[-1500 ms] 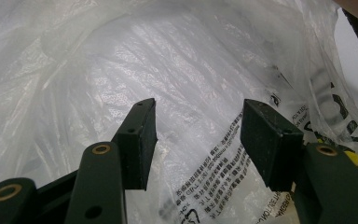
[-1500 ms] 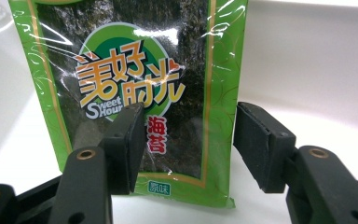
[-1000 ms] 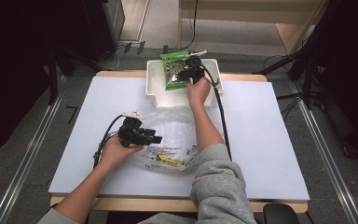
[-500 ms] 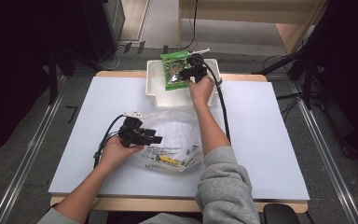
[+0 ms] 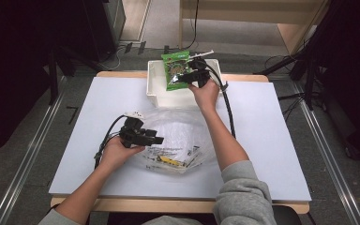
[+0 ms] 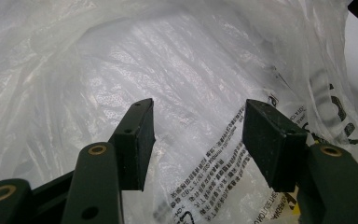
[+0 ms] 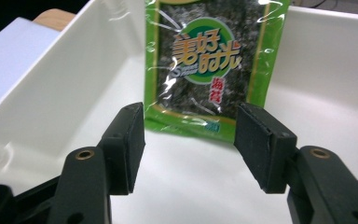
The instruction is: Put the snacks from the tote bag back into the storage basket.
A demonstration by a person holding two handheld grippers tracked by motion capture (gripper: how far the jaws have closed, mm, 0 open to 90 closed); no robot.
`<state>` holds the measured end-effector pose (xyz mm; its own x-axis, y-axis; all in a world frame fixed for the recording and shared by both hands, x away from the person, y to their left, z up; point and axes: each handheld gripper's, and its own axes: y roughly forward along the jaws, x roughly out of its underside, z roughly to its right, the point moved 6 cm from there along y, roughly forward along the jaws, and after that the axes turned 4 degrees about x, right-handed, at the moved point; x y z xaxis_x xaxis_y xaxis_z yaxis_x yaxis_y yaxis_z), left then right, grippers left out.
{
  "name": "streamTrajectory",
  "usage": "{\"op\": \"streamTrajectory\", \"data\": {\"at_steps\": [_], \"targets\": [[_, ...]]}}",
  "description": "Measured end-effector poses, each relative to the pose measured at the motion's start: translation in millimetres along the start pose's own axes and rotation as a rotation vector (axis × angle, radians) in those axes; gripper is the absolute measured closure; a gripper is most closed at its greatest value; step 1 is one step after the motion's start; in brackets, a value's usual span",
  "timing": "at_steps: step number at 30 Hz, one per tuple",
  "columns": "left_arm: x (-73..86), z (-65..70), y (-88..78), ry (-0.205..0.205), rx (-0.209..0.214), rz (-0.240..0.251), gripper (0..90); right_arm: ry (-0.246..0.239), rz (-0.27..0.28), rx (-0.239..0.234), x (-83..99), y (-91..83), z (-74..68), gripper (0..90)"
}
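A lab: bare white table (image 5: 75, 140), floor rails (image 5: 326, 140), trailing cables (image 5: 122, 49).

A bin (image 5: 155, 89) sits at the far edge of the table (image 5: 272, 140), near its middle, and a snack packet (image 5: 176, 69) stands in it, leaning on the far wall. Nearer the person, a plastic bag (image 5: 180, 136) lies on the table. The left gripper (image 5: 155, 139) rests at the bag's left side — the right gripper (image 5: 187, 78) hangs over the bin, just before the packet.

I see a white table top (image 5: 272, 140) on wood, grey floor around, and what may be cables (image 5: 122, 49) behind.
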<state>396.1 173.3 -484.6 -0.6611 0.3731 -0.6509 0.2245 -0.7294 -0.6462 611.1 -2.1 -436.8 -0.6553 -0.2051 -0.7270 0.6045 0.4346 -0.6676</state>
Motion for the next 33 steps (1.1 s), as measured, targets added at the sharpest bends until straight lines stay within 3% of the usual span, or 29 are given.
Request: {"op": "streamTrajectory", "data": {"at_steps": [21, 33], "targets": [[-2.3, -1.0, -4.5, -0.005, -0.007, 0.019, 44.1, -0.1, 0.02, -0.114, 35.0, -56.9, -23.0, 44.2], [-2.4, 1.0, -5.4, 0.001, -0.004, 0.015, 43.4, -0.118, 0.034, -0.161, 61.7, -89.2, -30.5, 43.6]]}}
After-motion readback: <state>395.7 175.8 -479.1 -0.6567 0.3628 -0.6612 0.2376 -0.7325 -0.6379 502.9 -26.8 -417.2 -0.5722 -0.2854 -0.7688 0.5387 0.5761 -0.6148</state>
